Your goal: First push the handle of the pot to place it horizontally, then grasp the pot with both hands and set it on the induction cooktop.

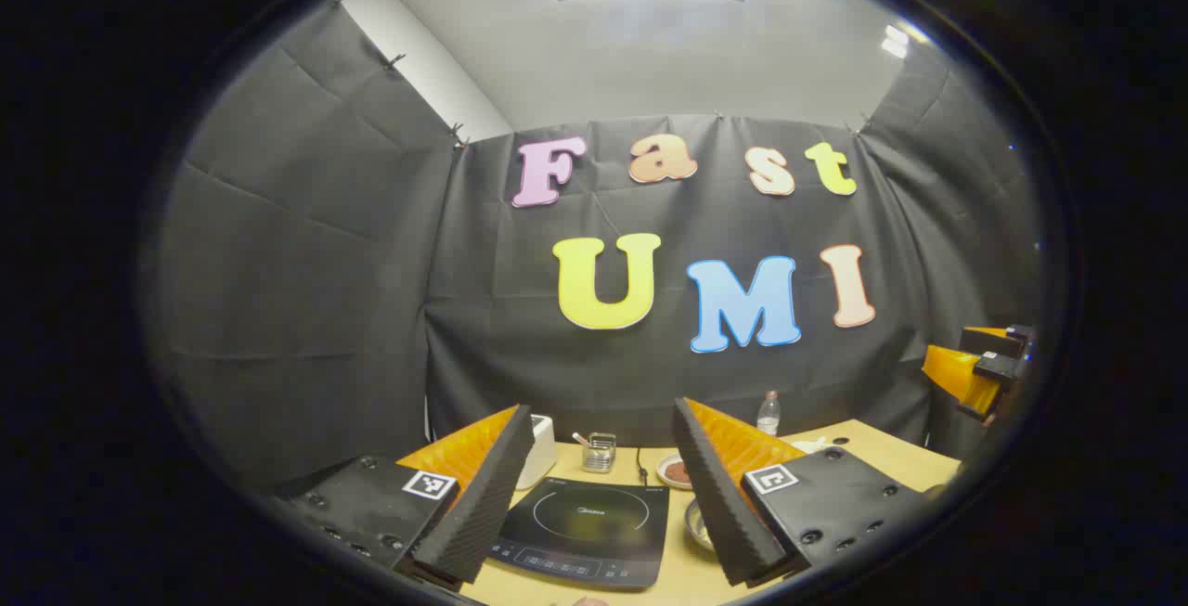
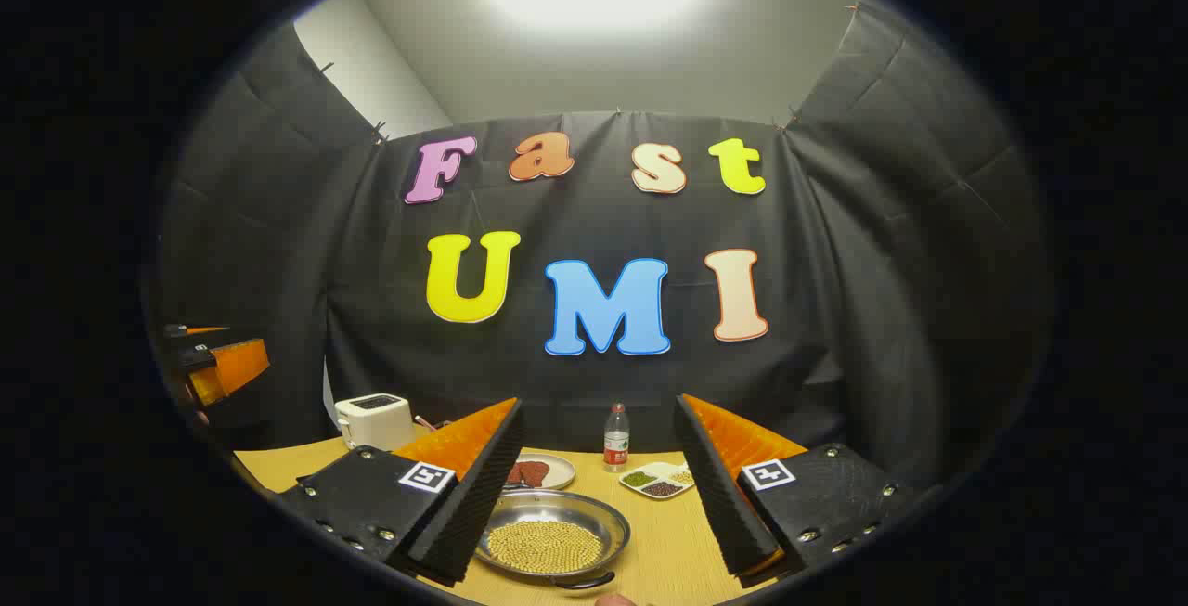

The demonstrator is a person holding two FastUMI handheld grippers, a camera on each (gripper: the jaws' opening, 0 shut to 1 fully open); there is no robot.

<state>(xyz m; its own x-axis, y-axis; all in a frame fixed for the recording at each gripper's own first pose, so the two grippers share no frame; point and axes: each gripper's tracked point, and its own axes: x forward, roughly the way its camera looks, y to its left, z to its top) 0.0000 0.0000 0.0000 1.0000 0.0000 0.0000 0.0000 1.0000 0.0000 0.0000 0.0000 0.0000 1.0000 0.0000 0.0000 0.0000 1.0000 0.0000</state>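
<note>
Both the left gripper (image 1: 603, 495) and right gripper (image 2: 599, 495) hang with fingers spread wide, gripping nothing, above the table (image 2: 668, 550), where the bean-filled pot (image 2: 552, 541) sits beside the induction cooktop (image 1: 585, 527).

My left claw (image 1: 603, 485) has black ridged finger pads, orange finger backs and black base plates, each plate carrying a white square tag with a black pattern. My right claw (image 2: 599, 485) has the same colouring. The counter (image 2: 677, 550) is light yellow-brown wood. The induction cooktop (image 1: 585, 532) is glossy black with a thin pale ring marking. The pot (image 2: 552, 541) is silver metal, filled with yellow-tan grains, with a dark handle. The toaster (image 2: 373, 420) is white. The bottle (image 2: 615, 439) is clear with a red label. The divided dish (image 2: 661, 480) is white with green, brown and yellow contents.
</note>
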